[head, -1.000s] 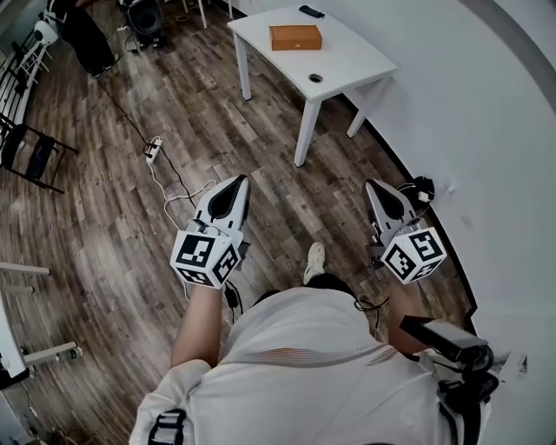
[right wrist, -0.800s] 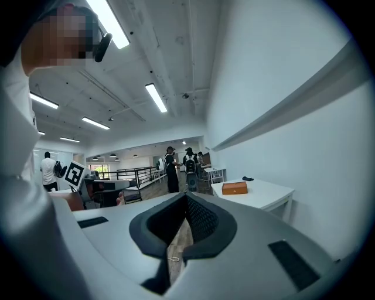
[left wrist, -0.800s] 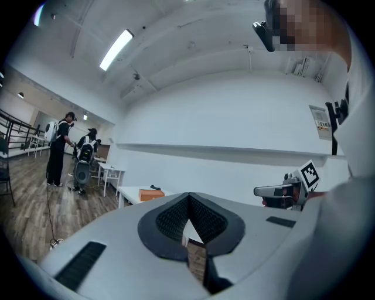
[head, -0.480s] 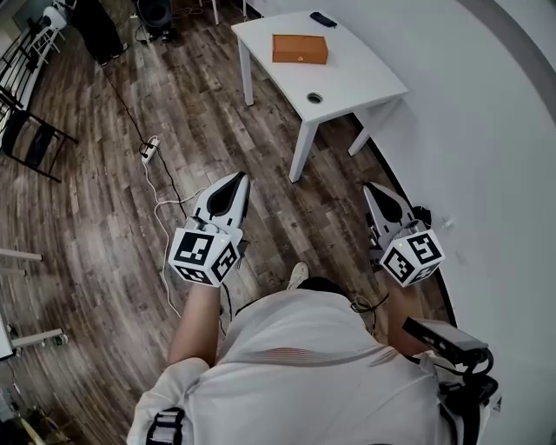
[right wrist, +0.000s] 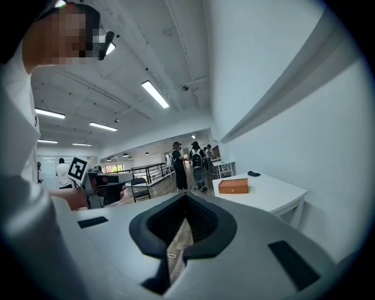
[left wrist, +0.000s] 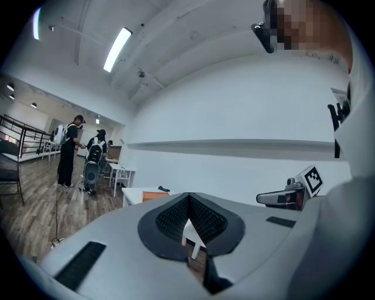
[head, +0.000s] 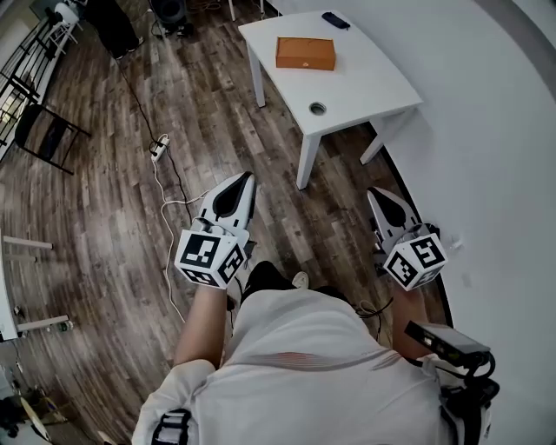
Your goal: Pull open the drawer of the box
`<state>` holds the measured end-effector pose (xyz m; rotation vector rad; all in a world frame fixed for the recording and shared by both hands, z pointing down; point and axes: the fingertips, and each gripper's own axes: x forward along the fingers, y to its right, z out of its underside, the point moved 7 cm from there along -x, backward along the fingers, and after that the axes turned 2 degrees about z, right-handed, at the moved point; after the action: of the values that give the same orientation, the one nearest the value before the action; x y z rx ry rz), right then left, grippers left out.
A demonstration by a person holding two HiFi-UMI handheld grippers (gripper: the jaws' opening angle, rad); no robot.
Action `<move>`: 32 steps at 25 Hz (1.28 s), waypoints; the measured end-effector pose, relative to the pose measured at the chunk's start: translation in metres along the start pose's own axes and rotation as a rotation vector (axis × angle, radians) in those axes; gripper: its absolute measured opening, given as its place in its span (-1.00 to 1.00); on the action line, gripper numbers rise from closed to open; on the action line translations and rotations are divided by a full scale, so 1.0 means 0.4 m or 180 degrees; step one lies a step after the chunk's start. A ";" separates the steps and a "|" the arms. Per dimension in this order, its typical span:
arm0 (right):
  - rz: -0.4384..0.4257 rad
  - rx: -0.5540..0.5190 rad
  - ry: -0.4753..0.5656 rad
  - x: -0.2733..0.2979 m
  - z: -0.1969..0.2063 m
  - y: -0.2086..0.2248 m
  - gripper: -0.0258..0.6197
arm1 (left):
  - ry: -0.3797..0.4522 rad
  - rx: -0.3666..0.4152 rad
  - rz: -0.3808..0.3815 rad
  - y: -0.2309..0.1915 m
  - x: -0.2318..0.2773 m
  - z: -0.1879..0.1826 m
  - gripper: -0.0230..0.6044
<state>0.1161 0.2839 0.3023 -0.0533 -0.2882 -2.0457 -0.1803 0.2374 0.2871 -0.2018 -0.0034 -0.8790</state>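
A flat orange box (head: 306, 53) lies on a white table (head: 365, 83) far ahead of me, well out of reach of both grippers. It also shows small in the left gripper view as the box (left wrist: 154, 196), and in the right gripper view as the box (right wrist: 233, 186). My left gripper (head: 247, 179) is held at waist height over the wooden floor, its jaws shut on nothing. My right gripper (head: 373, 193) hangs level with it close to the white wall, jaws shut too and empty. I cannot make out the box's drawer from here.
A power strip (head: 159, 148) and its white cable lie on the floor to the left ahead. A black folding chair (head: 43, 135) stands at far left. The table carries a small black object (head: 335, 20) and has a cable hole (head: 317, 109). People stand at the room's far end (left wrist: 70, 152).
The table and box have come a little lower and nearer in the head view as the person steps forward. Both grippers keep their pose and stay shut.
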 end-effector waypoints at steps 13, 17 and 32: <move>0.0048 0.0143 0.0113 0.115 -0.032 0.145 -0.91 | -0.0003 0.0027 0.0017 -0.056 0.185 -0.025 -0.89; 0.0084 0.0135 0.0102 0.178 -0.057 0.193 -0.91 | -0.0020 0.0016 0.0086 -0.094 0.274 -0.046 -0.89; 0.0394 0.0052 0.0035 0.465 -0.134 0.301 -0.91 | -0.0067 0.0045 0.0120 -0.347 0.529 -0.119 -0.89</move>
<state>0.1378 0.0568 0.3018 -0.0486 -0.2878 -1.9201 -0.1552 -0.0188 0.2827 -0.1972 -0.0254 -0.8390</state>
